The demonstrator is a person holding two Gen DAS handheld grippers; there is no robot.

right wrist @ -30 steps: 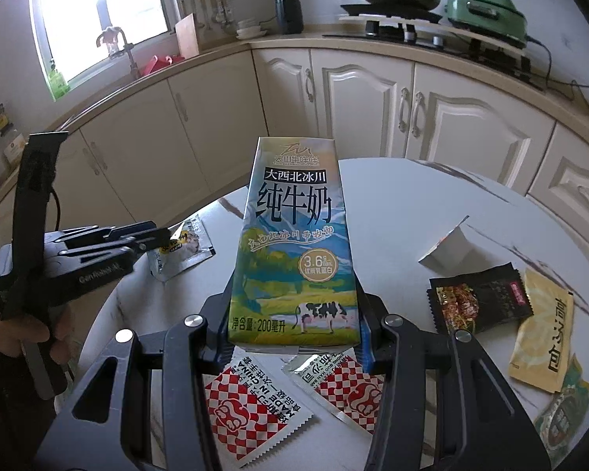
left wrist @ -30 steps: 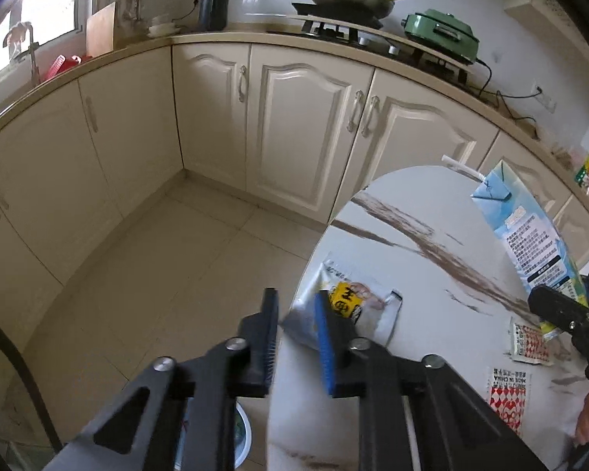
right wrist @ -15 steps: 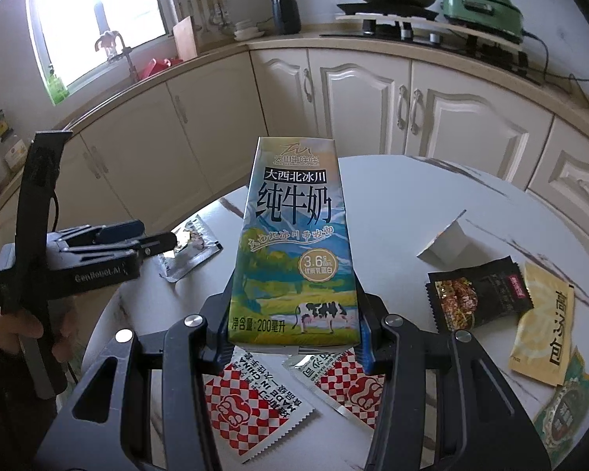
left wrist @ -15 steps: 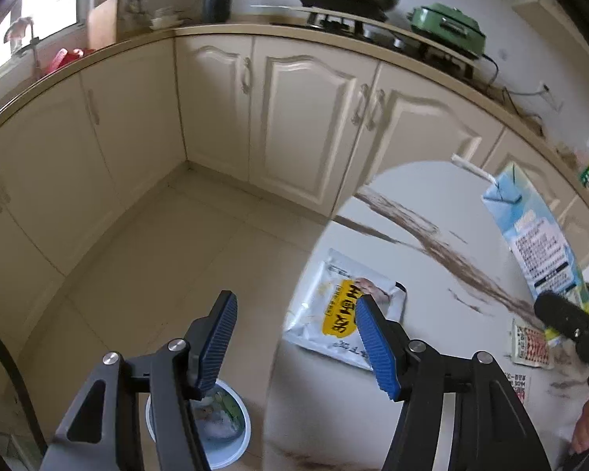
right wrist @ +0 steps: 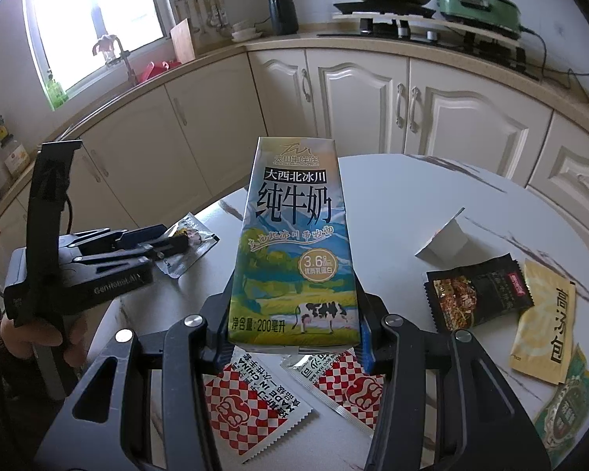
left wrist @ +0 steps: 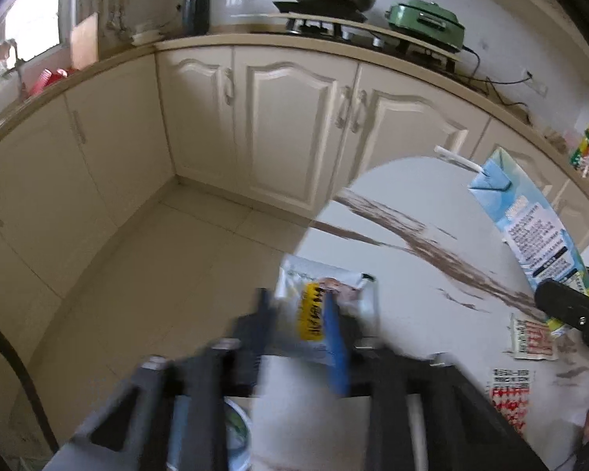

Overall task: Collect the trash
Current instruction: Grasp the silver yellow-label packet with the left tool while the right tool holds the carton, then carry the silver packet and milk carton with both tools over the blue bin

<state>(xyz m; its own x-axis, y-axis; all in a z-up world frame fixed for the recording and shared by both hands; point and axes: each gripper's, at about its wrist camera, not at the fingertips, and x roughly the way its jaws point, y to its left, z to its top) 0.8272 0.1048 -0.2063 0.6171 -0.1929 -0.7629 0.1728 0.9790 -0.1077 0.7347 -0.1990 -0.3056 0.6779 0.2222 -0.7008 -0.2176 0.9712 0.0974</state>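
Left gripper (left wrist: 298, 329) blurred, jaws closing on a silver packet (left wrist: 326, 294) at the table (left wrist: 404, 282) edge. Milk carton (left wrist: 530, 231) stands right — tilted.

Milk carton (right wrist: 292, 243) upright above table; silver-yellow wrapper (left wrist: 326, 310) flat at table edge

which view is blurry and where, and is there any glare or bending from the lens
Left wrist view: the left claw is smeared by motion blur as its jaws close around the silver packet at the table edge, while the cabinets stay sharp. Right wrist view: sharp on the milk carton that the right claw grips; the window is blown out white. Both: fisheye bends the counter edge.
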